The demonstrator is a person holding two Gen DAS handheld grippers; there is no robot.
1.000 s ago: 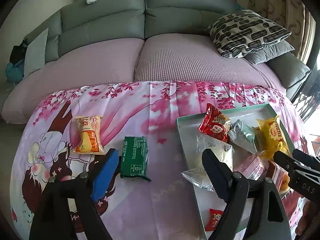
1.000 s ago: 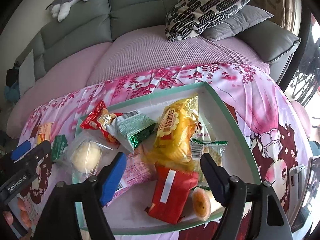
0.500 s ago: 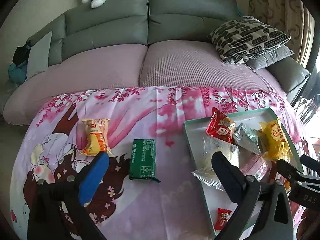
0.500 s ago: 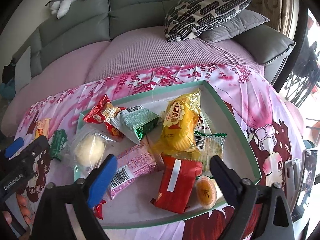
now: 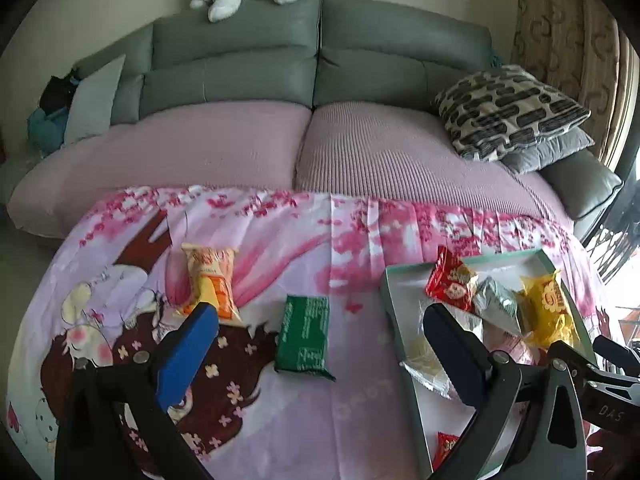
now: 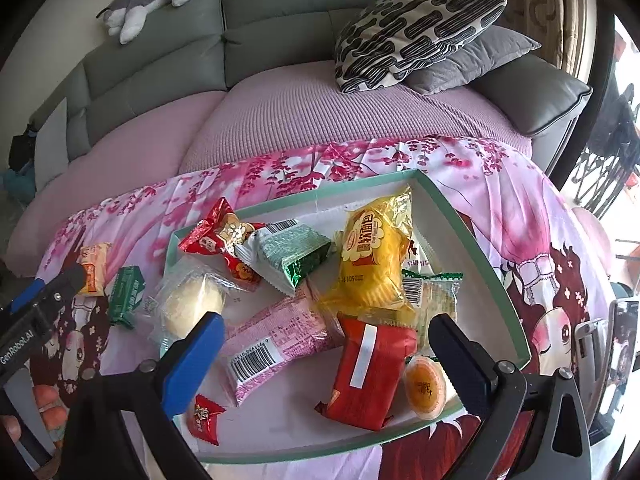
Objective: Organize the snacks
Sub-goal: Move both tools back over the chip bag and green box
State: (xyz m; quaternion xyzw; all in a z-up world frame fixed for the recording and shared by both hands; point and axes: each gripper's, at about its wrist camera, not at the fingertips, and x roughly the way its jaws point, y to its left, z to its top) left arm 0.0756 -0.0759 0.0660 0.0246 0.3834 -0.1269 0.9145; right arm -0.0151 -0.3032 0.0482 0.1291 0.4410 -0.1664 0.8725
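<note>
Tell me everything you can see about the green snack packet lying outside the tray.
The green snack packet is a flat, rectangular, sealed foil-like wrapper, dark green with pale fine print on its upper face and crimped ends. It lies flat on the pink floral cloth, lengthwise away from the camera, between the orange packet and the tray, touching neither. No hand-held gripper touches it; in the right wrist view it shows at.

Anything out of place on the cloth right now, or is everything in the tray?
Two snacks lie outside the tray: an orange packet and a green packet on the floral cloth, left of it. Nothing looks spilled or torn.
</note>
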